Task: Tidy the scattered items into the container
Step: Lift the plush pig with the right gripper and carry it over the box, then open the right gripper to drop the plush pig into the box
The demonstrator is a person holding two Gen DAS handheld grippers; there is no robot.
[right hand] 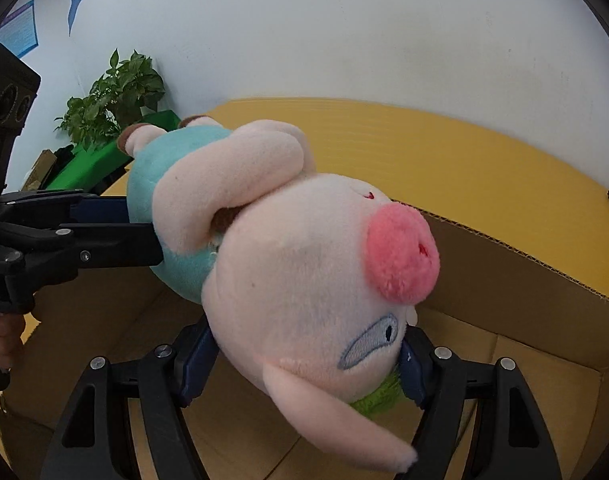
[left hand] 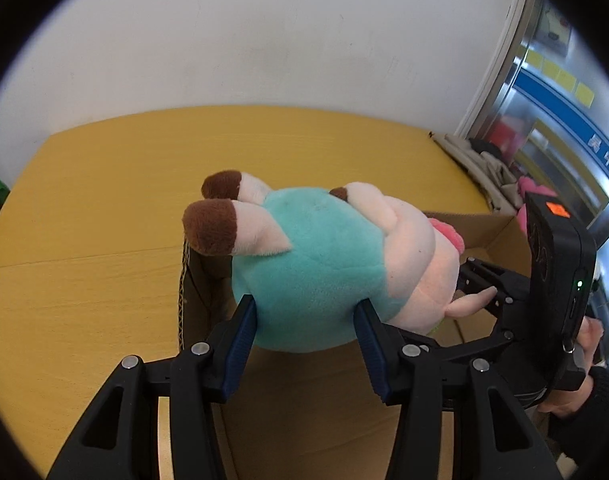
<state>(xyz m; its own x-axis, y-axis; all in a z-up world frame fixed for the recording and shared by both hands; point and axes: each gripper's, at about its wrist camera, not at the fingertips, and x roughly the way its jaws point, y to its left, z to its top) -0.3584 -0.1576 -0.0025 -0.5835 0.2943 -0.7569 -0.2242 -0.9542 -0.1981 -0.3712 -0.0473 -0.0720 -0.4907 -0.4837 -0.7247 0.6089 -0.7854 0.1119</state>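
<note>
Hanging over the open brown cardboard box (left hand: 500, 232) on the yellow wooden table (left hand: 104, 208), the soft pink plush pig in a teal shirt (left hand: 312, 264) fills the frame's centre. At lower centre, the left gripper (left hand: 304, 320) pinches its teal belly. In the right wrist view, the right gripper (right hand: 304, 364) clamps the pig's head at lower centre, box wall behind on the right.

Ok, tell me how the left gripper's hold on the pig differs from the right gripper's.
The left gripper clamps the plush pig at its teal body; the right gripper clamps its pink head. The left jaws stand narrower, the right wider. Both hold it above the cardboard box.
</note>
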